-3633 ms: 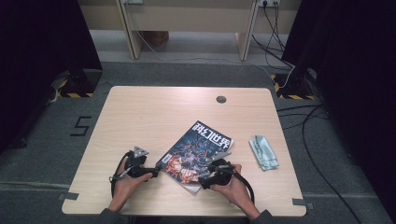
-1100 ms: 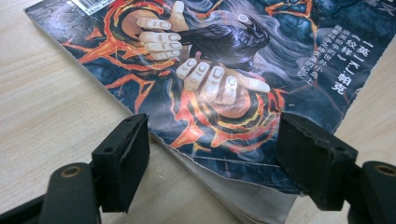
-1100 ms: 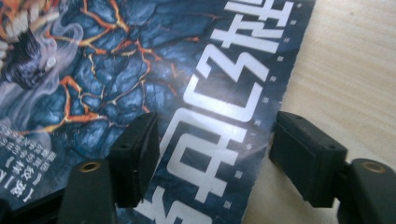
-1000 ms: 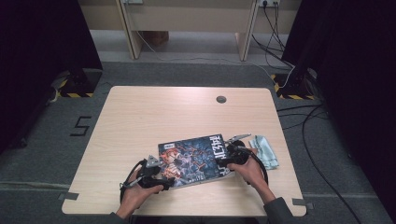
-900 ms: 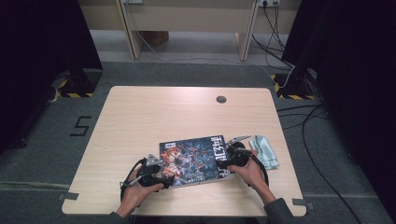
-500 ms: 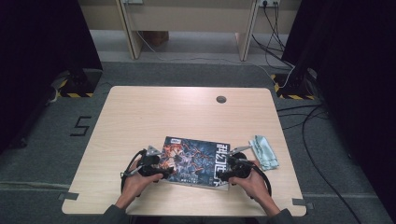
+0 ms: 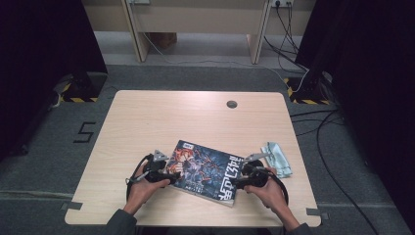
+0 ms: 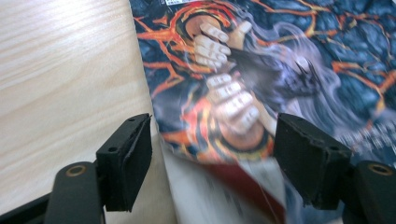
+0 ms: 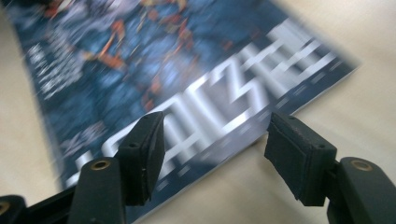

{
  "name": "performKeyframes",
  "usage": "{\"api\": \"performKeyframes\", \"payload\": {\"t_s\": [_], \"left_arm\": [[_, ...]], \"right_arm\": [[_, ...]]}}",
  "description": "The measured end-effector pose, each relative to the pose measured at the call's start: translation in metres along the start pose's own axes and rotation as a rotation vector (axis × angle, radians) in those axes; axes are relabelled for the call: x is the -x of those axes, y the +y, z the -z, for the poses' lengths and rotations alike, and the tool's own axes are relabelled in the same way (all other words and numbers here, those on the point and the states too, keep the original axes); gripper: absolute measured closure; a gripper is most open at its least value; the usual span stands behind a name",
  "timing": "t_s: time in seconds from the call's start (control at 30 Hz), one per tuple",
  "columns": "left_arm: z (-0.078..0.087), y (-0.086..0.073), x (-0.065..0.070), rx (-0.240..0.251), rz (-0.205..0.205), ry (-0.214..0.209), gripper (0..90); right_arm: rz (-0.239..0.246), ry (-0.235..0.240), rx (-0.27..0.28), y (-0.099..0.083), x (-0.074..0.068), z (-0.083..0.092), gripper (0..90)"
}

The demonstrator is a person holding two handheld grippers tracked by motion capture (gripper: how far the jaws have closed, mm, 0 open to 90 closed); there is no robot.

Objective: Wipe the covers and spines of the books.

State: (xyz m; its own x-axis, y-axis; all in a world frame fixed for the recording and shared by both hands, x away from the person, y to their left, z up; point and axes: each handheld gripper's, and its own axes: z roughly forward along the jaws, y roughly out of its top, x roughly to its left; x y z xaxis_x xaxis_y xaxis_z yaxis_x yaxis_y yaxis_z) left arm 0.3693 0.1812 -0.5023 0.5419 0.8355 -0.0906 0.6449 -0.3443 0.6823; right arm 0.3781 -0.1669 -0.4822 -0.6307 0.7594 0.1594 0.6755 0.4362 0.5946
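both tongs (image 7: 169, 175) (image 7: 238, 179) flank the magazine (image 7: 208, 169), jaws apart over its ends

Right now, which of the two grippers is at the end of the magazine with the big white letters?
The right gripper. Its end of the magazine shows the big white title letters; the left gripper is at the end with the orange figure.

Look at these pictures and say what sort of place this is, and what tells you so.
Probably a lab or recording room, not a home. A bare wooden table stands on grey carpet with hazard-striped tape, loose floor cables and black curtains at the sides. A person works a magazine with hand-held grippers.
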Motion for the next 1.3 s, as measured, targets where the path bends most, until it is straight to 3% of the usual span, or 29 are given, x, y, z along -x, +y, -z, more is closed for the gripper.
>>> {"api": "performKeyframes", "payload": {"t_s": [0.27, 0.37, 0.47, 0.53, 0.73, 0.83, 1.07, 1.3], "left_arm": [[0.03, -0.023, 0.021, 0.033, 0.001, -0.009, 26.7], [0.033, -0.03, 0.028, 0.028, 0.013, -0.033, 26.6], [0.031, -0.036, 0.036, -0.002, 0.038, -0.099, 27.9], [0.028, -0.037, 0.039, -0.011, 0.039, -0.114, 27.6], [0.02, -0.031, 0.039, -0.017, 0.048, -0.102, 23.9], [0.018, -0.029, 0.034, -0.006, 0.084, -0.099, 23.1], [0.004, -0.014, 0.024, 0.007, 0.104, -0.079, 19.8], [-0.015, 0.006, 0.019, 0.022, 0.112, -0.063, 20.9]], "right_arm": [[-0.003, -0.025, 0.038, 0.037, 0.026, -0.014, 37.0], [-0.005, -0.018, 0.024, 0.048, 0.031, -0.024, 36.8], [-0.013, 0.004, -0.019, 0.057, 0.035, -0.036, 36.6], [-0.02, 0.011, -0.057, 0.059, 0.039, -0.044, 36.3], [-0.013, 0.027, -0.074, 0.056, 0.04, -0.045, 37.6], [-0.012, 0.039, -0.077, 0.048, 0.038, -0.039, 37.8], [-0.021, 0.106, -0.082, 0.019, 0.029, -0.018, 38.3], [-0.027, 0.173, -0.084, 0.008, 0.016, -0.015, 39.8]]}}
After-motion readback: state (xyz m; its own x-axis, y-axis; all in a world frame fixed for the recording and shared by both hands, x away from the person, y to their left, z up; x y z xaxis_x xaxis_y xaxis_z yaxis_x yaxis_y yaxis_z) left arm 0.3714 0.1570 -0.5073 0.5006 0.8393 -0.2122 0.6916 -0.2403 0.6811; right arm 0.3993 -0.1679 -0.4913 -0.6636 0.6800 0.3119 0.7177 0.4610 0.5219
